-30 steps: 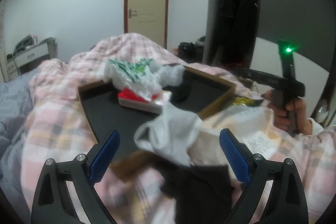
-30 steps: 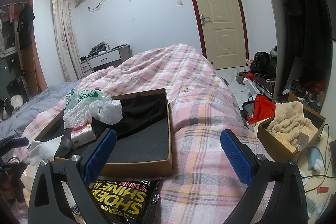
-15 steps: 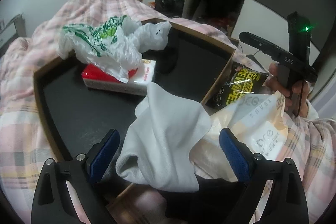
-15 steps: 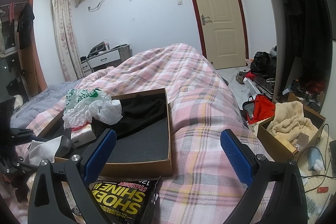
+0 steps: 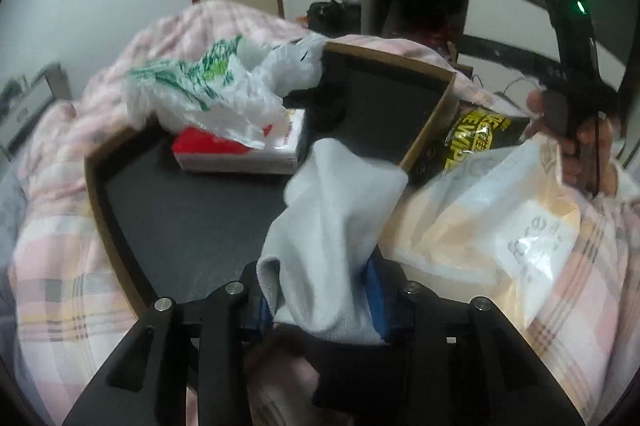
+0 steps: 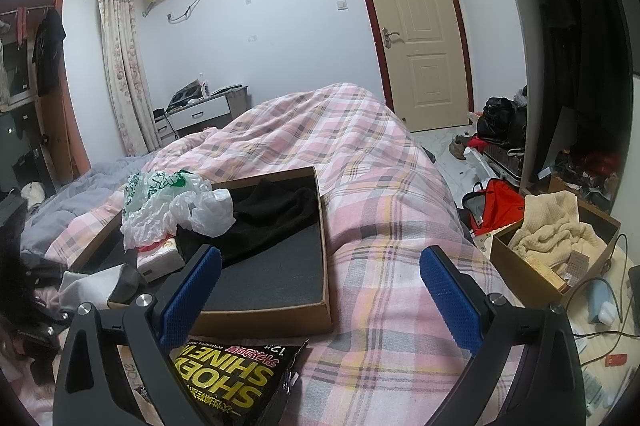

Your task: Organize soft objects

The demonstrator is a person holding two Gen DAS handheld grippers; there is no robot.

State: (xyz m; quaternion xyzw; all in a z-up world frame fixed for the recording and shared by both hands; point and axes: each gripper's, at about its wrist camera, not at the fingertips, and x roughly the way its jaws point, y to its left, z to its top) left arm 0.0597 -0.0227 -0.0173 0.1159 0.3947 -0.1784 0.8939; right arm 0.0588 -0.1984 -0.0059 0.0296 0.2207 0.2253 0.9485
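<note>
A white cloth hangs over the near corner of a cardboard tray with a black lining on the pink plaid bed. My left gripper has this cloth between its blue pads; the jaws are closing and both pads press on its lower end. A black cloth lies under the gripper. In the right wrist view, my right gripper stands open and holds nothing, in front of the tray's rim. A black garment lies in the tray. The white cloth shows at the far left.
A crumpled green-printed plastic bag rests on a red and white tissue pack in the tray. A black and yellow wipes packet and a pale shopping bag lie beside it. On the floor stands a box with a cream blanket.
My left gripper sank toward the white cloth, tilted further down, and its wide jaws came together around the cloth. The right gripper has stayed still and open.
</note>
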